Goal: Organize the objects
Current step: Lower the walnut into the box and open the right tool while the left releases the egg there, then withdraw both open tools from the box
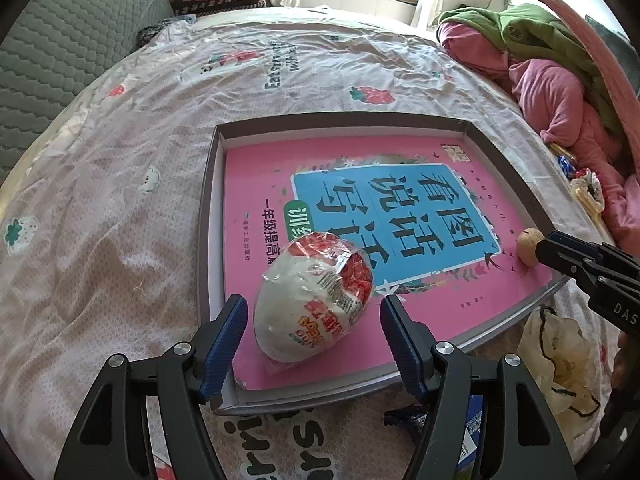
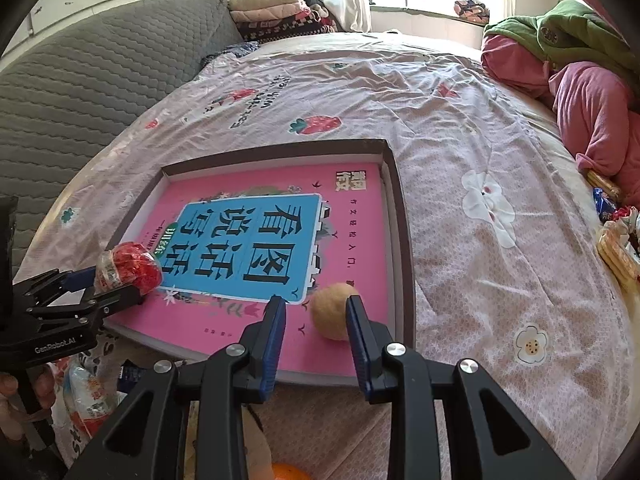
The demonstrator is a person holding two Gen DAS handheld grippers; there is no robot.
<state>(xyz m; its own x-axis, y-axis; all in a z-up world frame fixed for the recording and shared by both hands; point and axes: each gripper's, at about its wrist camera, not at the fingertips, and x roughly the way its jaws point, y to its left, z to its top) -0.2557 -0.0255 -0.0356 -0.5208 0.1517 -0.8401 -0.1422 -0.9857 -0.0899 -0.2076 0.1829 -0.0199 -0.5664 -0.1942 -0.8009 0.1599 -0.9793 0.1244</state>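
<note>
A strawberry-print bedsheet (image 1: 120, 184) covered the bed, and on it sat a shallow grey box (image 1: 208, 216) lined with a pink workbook (image 1: 256, 184). At the box's left near corner the left gripper (image 1: 312, 320) stood spread around, apparently not touching, a plastic-wrapped bun (image 1: 316, 296), white with a crinkly red-printed wrapper, while toward the right the right gripper (image 2: 316, 316) stood spread around a small, matte tan pastry ball (image 2: 334, 310) resting on the book. The slick wrapper could slip out of a closing pinch, and the round ball could roll off across the glossy cover if nudged.
</note>
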